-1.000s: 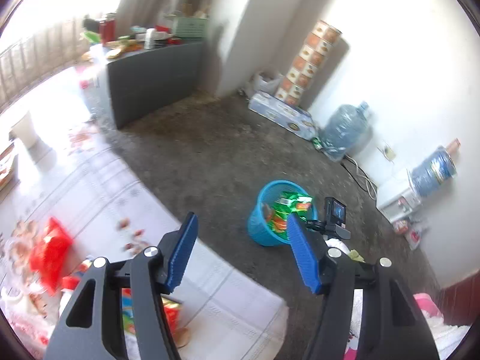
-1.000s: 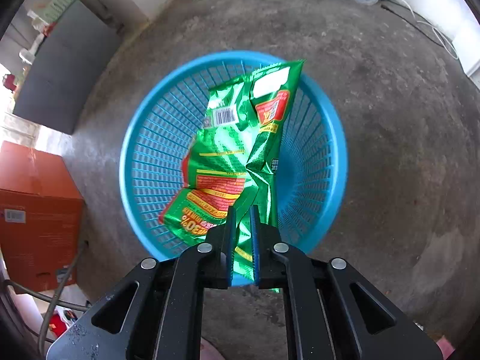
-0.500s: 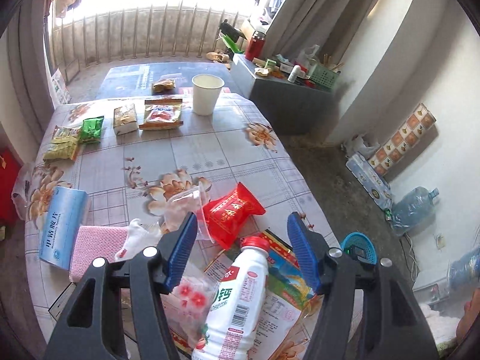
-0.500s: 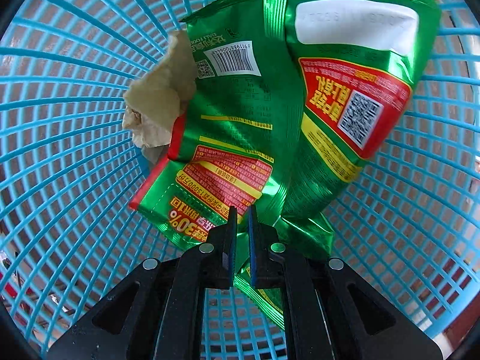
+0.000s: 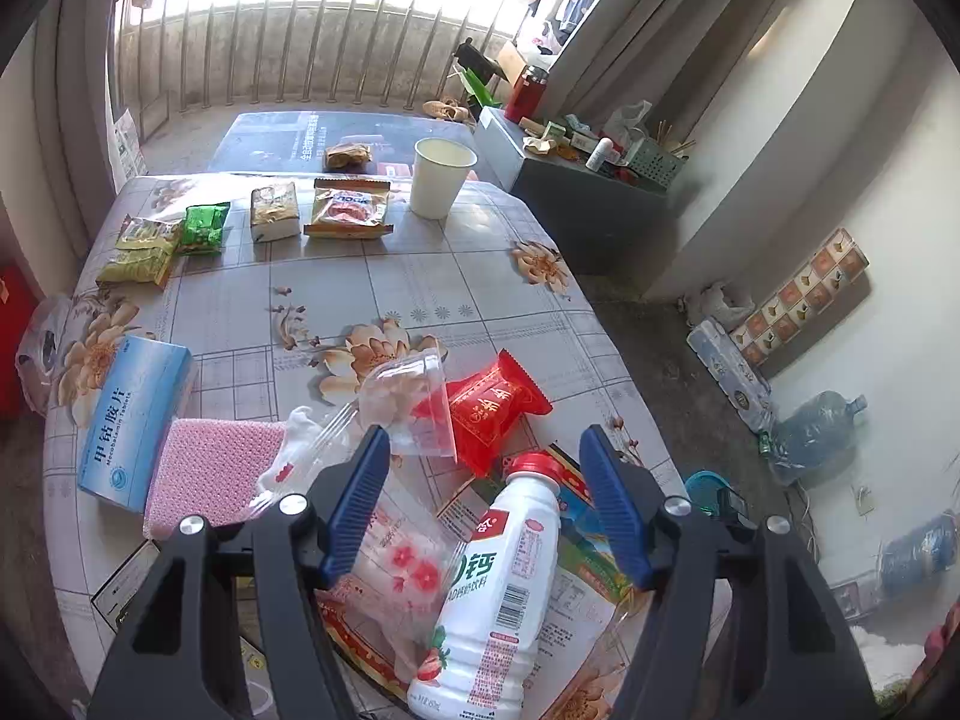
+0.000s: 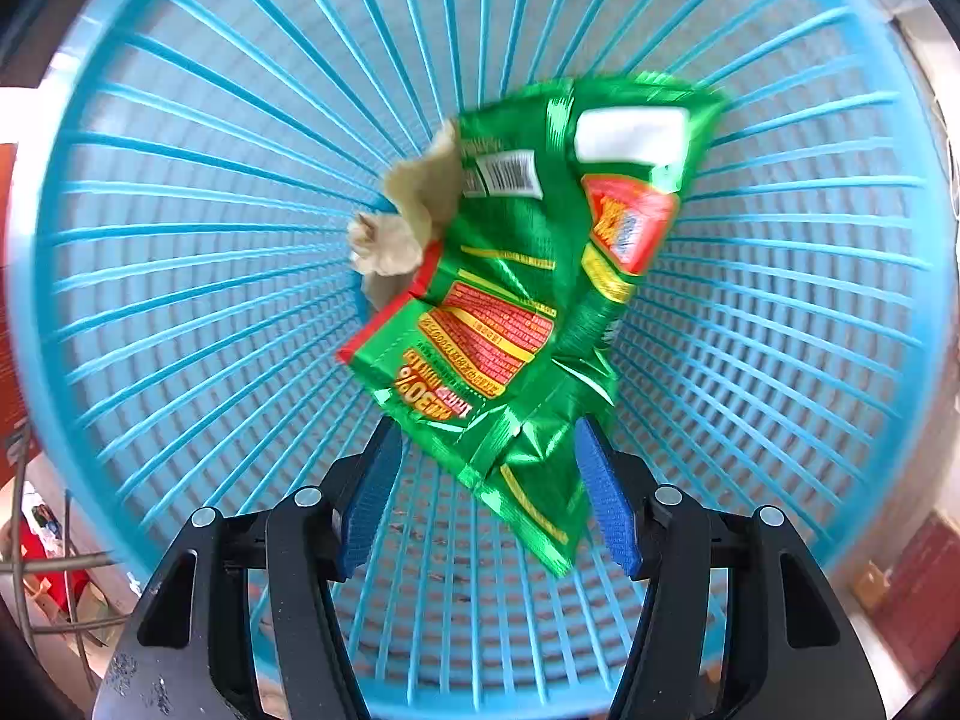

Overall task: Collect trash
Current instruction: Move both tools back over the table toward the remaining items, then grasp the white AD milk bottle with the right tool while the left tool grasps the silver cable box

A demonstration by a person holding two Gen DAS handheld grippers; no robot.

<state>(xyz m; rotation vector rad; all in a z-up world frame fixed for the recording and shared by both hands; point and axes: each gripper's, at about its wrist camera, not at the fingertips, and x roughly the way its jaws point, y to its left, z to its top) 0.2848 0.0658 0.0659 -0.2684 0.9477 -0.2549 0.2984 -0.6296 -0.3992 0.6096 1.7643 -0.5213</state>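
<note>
Bright room, white walls at right of the left wrist view, barred window (image 5: 300, 54) across the top. Rough grey floor (image 5: 660, 348) at centre right, with a water jug (image 5: 810, 426) and a small blue basket (image 5: 705, 483) at lower right. Grey cabinet (image 5: 588, 204) at upper right, cluttered on top. Filling the centre and left: table under a floral checked cloth (image 5: 372, 276). Along its far edge, snack packets (image 5: 348, 207) and a white paper cup (image 5: 441, 177). At left, a blue tablet box (image 5: 135, 414) beside a pink cloth (image 5: 210, 474). Low centre, a red wrapper (image 5: 492, 414), clear plastic bags (image 5: 408, 402) and a white drink bottle (image 5: 498, 594) lying between the spread jaws of the left gripper (image 5: 486, 516), released, grasping nothing.

Right wrist view filled by the blue basket (image 6: 180, 240); inside, a green snack bag (image 6: 528, 312), blurred, over crumpled beige paper (image 6: 402, 222). Right gripper (image 6: 486, 498) released, jaws wide apart either side of the bag's lower end.
</note>
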